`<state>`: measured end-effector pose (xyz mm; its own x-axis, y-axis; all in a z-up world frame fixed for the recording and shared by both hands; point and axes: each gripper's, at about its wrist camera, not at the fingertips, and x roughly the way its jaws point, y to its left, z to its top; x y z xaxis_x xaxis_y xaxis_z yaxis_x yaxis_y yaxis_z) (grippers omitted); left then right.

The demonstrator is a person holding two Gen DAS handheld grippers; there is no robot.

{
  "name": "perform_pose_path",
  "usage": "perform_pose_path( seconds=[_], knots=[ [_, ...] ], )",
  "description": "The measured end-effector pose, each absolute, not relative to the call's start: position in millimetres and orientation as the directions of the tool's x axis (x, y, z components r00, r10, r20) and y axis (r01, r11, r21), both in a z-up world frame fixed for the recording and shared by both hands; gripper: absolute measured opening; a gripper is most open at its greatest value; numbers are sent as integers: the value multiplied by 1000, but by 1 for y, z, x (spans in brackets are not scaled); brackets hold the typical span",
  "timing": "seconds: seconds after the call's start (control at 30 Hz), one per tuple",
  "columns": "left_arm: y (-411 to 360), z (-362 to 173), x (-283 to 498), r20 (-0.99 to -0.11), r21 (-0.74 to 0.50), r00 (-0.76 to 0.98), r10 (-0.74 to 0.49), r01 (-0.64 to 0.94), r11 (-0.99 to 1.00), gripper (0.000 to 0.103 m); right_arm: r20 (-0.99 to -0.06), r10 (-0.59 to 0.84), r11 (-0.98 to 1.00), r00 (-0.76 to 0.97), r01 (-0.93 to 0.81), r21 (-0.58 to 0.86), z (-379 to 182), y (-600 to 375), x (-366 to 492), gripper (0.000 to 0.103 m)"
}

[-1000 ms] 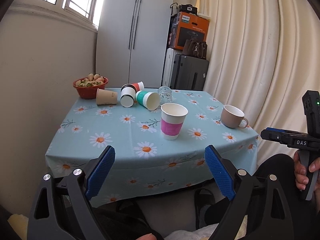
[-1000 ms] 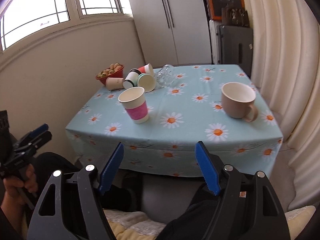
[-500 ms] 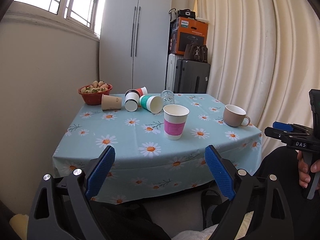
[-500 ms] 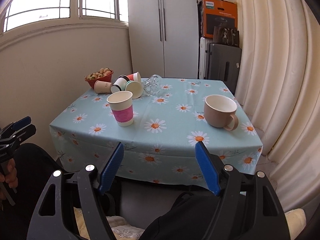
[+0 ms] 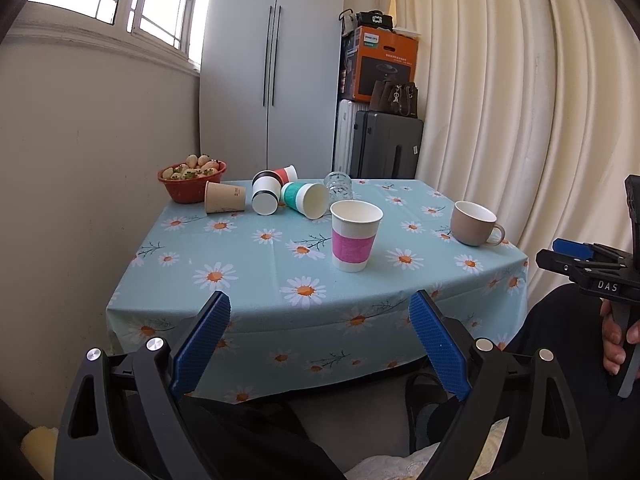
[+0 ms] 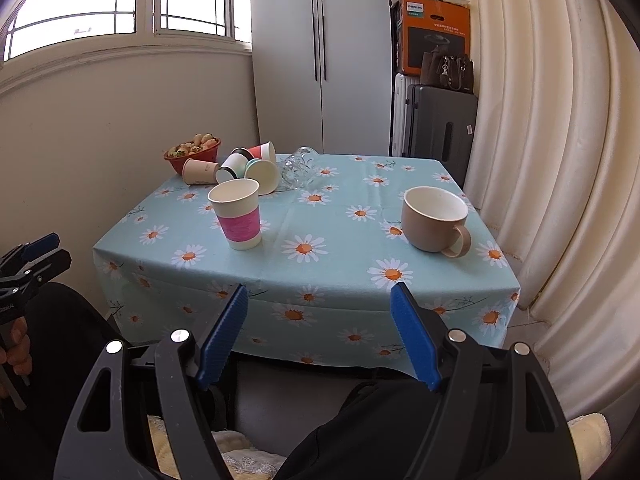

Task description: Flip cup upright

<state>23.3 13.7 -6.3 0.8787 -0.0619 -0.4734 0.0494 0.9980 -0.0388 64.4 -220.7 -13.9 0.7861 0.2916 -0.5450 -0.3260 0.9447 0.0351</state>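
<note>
Jaws of left gripper (image 5: 320, 328) and right gripper (image 6: 318, 320) wide, empty; pink-banded cup (image 5: 354, 236) upright, four paper cups (image 5: 276, 194) lying tipped

Soft daylight from the blown-out window (image 6: 120, 0); sharp focus – fisheye bending and dark vignette at corners.

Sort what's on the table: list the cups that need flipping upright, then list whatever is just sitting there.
Need flipping, lying on their sides:
tan paper cup
black-banded cup
red cup
teal cup
clear glass

Just there:
pink-banded cup, already upright
beige mug, upright
red bowl of fruit
</note>
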Motion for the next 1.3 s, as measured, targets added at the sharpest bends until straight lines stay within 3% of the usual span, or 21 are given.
perform_pose_path(
  seconds=[0.67, 1.07, 1.3],
  knots=[
    [17, -7, 21, -470, -68, 880, -67, 40, 997, 89, -550, 272, 949, 790, -316, 14, -16, -218, 64, 78],
    [16, -7, 22, -470, -71, 880, -63, 34, 997, 89, -545, 262, 952, 796, -307, 9, -17, -218, 64, 96],
    [16, -7, 22, -472, -69, 879, -62, 33, 997, 89, -545, 263, 952, 796, -307, 9, -16, -218, 64, 98]
  ],
)
